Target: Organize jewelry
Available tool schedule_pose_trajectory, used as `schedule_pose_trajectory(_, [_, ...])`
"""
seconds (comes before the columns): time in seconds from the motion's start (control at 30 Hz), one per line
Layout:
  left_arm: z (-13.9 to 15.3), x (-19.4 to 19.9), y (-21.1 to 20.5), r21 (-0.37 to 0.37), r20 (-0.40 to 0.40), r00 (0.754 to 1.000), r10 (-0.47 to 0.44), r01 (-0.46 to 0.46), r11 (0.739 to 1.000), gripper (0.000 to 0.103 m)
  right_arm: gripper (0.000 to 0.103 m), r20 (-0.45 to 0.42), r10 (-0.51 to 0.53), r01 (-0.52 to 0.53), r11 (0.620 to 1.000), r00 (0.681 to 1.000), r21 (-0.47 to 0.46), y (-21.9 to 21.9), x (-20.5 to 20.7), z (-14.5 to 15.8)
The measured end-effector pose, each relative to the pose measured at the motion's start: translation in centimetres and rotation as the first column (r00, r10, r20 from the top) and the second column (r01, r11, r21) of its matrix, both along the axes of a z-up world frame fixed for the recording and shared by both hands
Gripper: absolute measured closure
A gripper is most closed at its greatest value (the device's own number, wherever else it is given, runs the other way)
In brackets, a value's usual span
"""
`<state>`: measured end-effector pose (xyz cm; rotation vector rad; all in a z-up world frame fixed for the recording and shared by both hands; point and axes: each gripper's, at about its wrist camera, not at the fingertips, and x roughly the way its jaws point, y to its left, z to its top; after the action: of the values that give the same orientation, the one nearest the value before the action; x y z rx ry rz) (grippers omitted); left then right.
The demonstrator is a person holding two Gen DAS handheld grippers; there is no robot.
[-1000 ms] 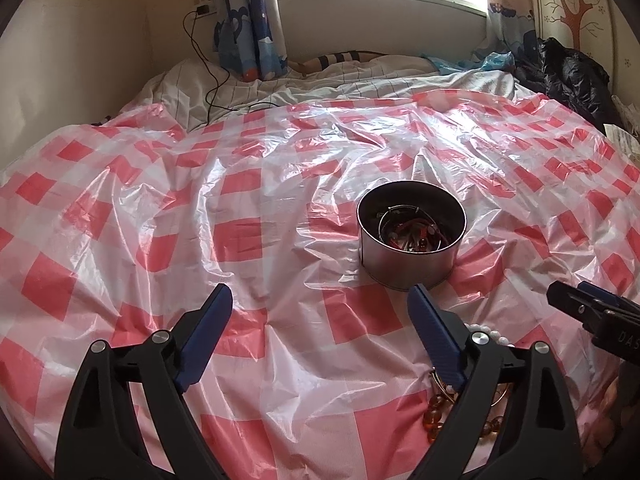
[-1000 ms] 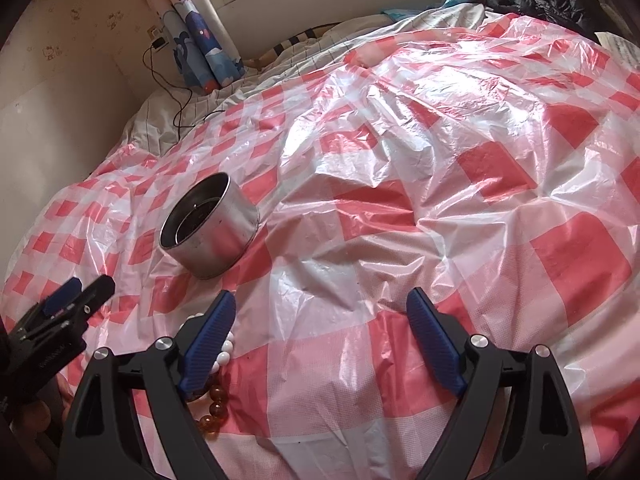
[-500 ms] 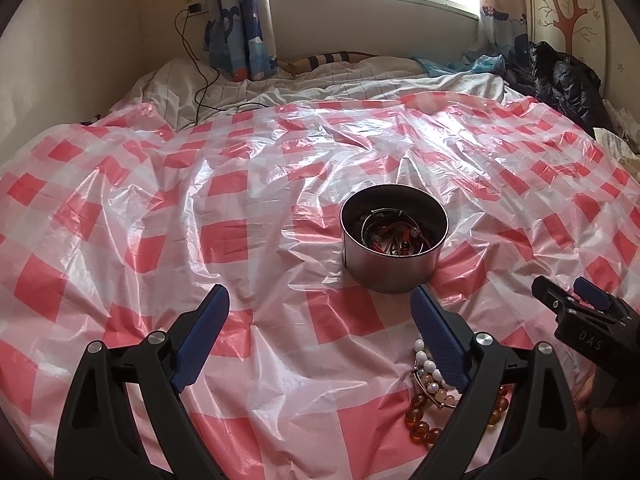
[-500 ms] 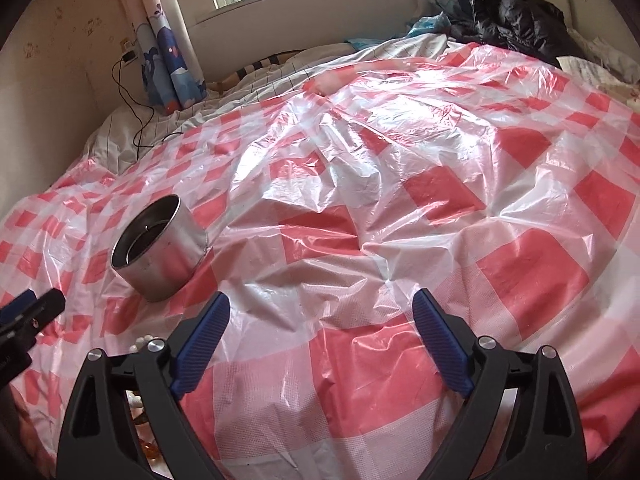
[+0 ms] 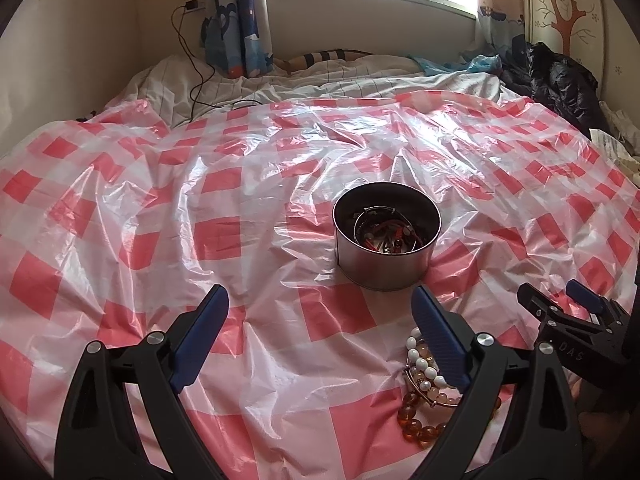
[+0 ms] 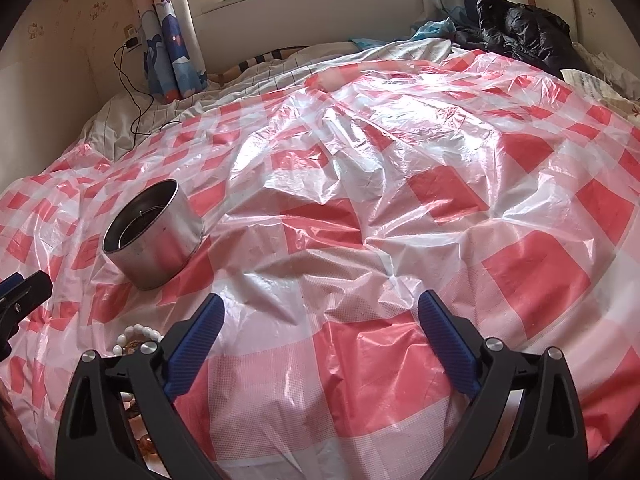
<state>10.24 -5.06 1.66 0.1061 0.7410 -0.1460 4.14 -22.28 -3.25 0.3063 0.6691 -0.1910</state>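
one metal tin (image 5: 386,258), two bead bracelets (image 5: 424,364), two tools (image 5: 320,316), one checked sheet (image 5: 200,208)

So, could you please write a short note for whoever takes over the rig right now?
Left gripper: jaws open, nothing between them, hovering over the checked plastic sheet.
Right gripper: jaws have just been opening, now wide, nothing between them.
Metal tin: upright on the sheet, already holding several pieces of jewelry.
Still out: white bead bracelet and amber bead bracelet, lying together on the sheet beside the left gripper's right finger, with a thin metal bangle across them.
Left to do: probably pick those up and drop them into the tin.
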Motion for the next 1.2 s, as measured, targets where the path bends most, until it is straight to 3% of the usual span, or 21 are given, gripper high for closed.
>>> schedule_pose_trajectory(1.2, [-0.37, 0.02, -0.39, 0.007, -0.010, 1.000, -0.004, 0.004, 1.000, 0.013, 0.008, -0.014, 0.003, -0.004, 1.000, 1.000, -0.011, 0.34, 0.28, -0.35])
